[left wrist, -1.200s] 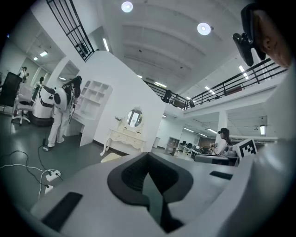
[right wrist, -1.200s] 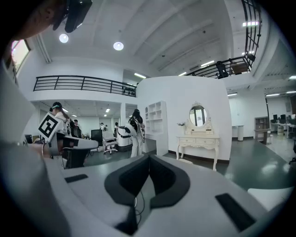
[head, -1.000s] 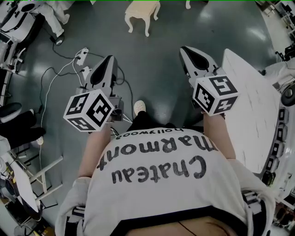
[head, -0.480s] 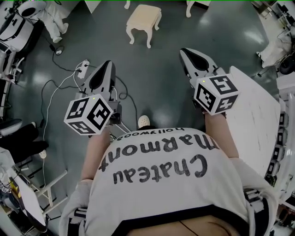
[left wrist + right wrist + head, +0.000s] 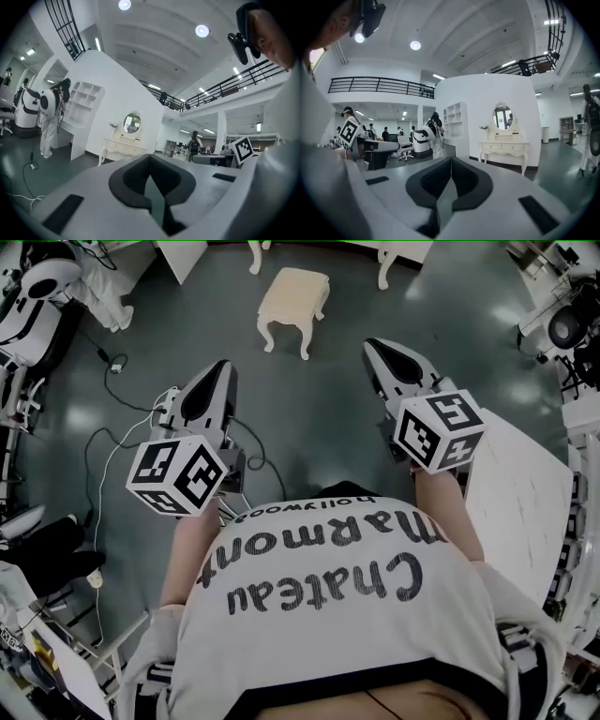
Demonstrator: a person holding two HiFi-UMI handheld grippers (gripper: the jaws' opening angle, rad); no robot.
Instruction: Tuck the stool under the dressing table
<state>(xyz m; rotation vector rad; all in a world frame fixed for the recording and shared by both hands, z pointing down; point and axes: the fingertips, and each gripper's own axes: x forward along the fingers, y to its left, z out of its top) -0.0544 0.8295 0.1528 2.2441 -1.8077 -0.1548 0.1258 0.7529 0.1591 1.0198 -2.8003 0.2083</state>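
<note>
- the stool (image 5: 293, 298) stands on the dark floor (image 5: 319, 418) near the top of the head view, all four legs down and upright.
- the dressing table (image 5: 505, 146) shows in the right gripper view as a cream piece with an oval mirror (image 5: 502, 117) against a white wall. in the head view only two of its legs peek in at the top edge.
- the stool sits in front of those legs, out in the open and not yet under the table.
- the left gripper (image 5: 217, 371) has its jaws pressed together with nothing between them.
- the right gripper (image 5: 373, 345) is the same: jaws together, empty.
- both grippers point ahead toward the stool and are well apart from it, with bare floor between.
- cables (image 5: 103, 427) trail over the floor to the left, off the straight line to the stool.
- as i judge it, no part of the task is done: the stool is untouched and out from the table.
- what is left: come up to the stool, take or press on it with the grippers, and slide it in between the table legs.
</note>
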